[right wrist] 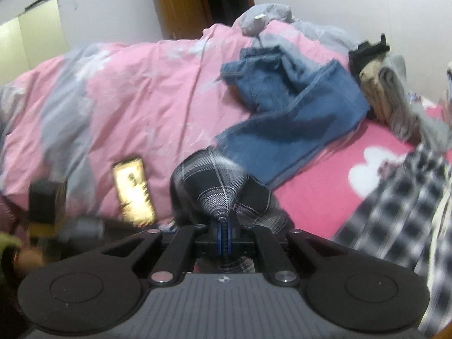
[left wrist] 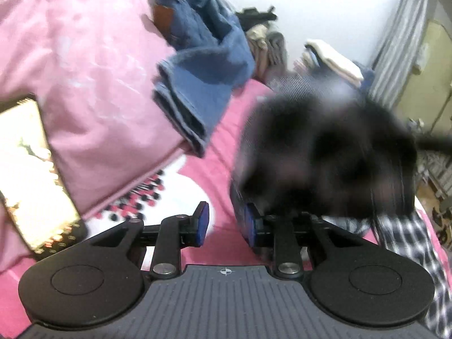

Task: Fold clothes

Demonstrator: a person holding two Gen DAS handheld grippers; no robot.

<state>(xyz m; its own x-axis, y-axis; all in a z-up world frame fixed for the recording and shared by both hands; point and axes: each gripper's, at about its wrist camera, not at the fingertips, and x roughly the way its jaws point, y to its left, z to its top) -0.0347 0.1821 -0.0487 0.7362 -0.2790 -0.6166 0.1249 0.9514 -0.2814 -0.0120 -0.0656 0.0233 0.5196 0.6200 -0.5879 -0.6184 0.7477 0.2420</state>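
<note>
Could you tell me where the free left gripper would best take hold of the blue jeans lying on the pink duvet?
Probably at the leg hems. The jeans lie crumpled up top, but the legs run flat down toward the bed's near side, their stacked cuff edges hanging off the pink duvet. The open left gripper could come in from below that end and close across the hems.

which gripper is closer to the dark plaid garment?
Right. The right gripper is shut on the dark plaid garment. The left gripper is open, fabric beside one of its fingers, not pinched.
</note>
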